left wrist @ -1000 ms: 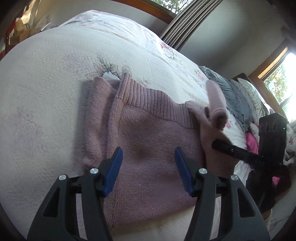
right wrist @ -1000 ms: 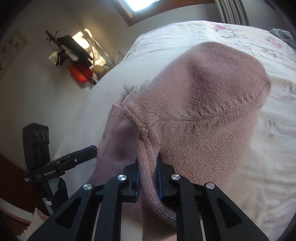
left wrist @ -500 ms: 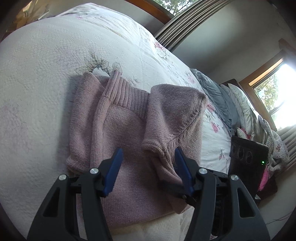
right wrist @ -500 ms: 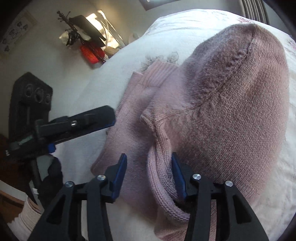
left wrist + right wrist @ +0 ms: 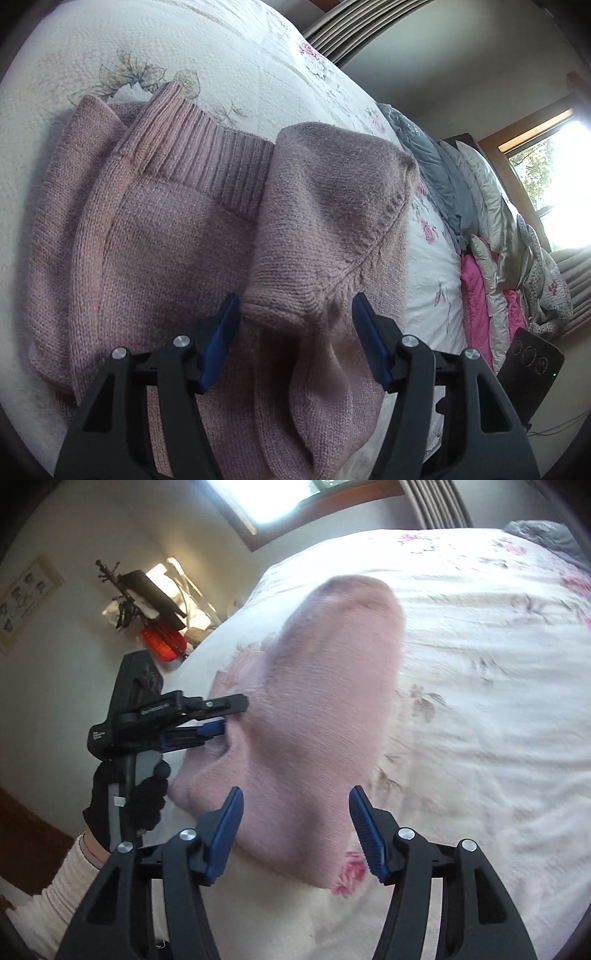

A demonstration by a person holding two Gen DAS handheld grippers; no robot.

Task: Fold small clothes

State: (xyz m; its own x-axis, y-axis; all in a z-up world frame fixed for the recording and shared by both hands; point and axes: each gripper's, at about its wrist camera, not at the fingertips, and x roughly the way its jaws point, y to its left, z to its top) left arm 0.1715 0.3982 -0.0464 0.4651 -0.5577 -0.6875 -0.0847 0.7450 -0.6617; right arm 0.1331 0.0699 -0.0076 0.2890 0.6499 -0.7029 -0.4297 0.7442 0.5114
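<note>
My left tongs [image 5: 295, 328] and right tongs [image 5: 295, 827] both gape wide, grasping nothing. The pink sweater [image 5: 166, 236] lies folded on the bed [image 5: 258, 62], one sleeve [image 5: 332, 206] laid across it.

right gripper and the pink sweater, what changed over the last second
The right gripper was shut on a fold of the pink sweater a second ago. It carried that side across the body, let go, and now stands open and drawn back. The folded-over flap lies on top. The left gripper stayed open, hovering over the near edge, and the sweater's ribbed hem kept its place on the bedspread.
</note>
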